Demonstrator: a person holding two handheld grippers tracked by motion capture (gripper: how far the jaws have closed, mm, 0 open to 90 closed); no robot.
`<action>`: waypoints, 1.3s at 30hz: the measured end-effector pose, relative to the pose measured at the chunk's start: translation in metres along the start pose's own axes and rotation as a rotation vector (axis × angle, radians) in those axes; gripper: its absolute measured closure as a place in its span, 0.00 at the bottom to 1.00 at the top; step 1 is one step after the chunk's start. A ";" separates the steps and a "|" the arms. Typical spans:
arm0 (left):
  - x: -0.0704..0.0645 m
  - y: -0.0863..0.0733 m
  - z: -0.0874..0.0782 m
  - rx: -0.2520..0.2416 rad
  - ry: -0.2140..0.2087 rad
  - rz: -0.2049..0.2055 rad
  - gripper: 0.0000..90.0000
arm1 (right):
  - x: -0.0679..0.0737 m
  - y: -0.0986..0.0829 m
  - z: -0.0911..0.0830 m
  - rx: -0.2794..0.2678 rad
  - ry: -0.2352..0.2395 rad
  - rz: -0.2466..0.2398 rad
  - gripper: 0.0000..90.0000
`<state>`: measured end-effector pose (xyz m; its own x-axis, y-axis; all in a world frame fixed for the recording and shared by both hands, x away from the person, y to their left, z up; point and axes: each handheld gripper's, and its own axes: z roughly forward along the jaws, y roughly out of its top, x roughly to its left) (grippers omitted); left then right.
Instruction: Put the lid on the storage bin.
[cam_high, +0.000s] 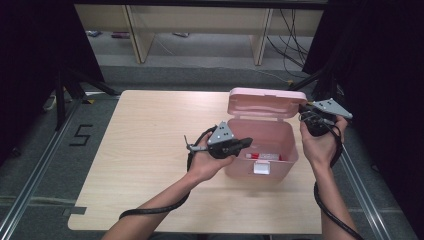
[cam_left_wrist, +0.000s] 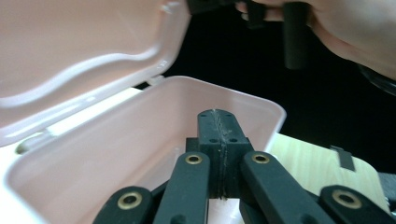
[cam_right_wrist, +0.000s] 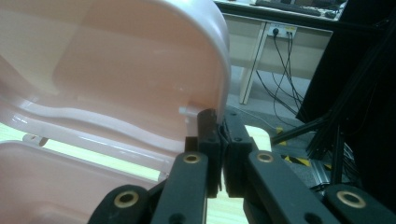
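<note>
A pink plastic storage box (cam_high: 260, 145) stands open on the right half of the wooden counter (cam_high: 150, 150), its hinged lid (cam_high: 265, 103) raised upright at the far side. The left tool (cam_high: 245, 143) hangs over the box's near-left rim with its tips pointing into the opening; in the left gripper view its jaws are pressed flat together with nothing between them, aimed at the pale inner wall of the box (cam_left_wrist: 140, 135). The right tool (cam_high: 304, 113) sits at the right end of the lid; in the right gripper view its jaws are pinched on the edge of the lid (cam_right_wrist: 140, 70) (the rim runs in between them at the corner). Inside the box lies a small red-and-white item (cam_high: 262, 156), too small to identify. A white latch (cam_high: 261, 168) shows on the box's front wall.
</note>
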<state>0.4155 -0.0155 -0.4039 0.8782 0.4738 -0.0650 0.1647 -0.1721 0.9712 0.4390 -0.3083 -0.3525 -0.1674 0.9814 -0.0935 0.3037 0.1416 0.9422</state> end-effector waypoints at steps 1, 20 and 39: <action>0.002 0.001 -0.001 -0.004 0.007 -0.005 1.00 | -0.001 0.000 -0.001 0.001 0.001 -0.021 0.99; 0.023 0.017 -0.013 -0.053 0.063 -0.032 1.00 | 0.004 -0.010 -0.011 -0.003 -0.012 -0.041 0.99; 0.034 0.025 -0.011 -0.073 0.107 -0.060 1.00 | 0.009 -0.018 -0.021 -0.010 -0.018 -0.044 0.98</action>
<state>0.4447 0.0062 -0.3789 0.8142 0.5715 -0.1027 0.1790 -0.0788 0.9807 0.4121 -0.3052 -0.3635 -0.1638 0.9764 -0.1410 0.2874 0.1839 0.9400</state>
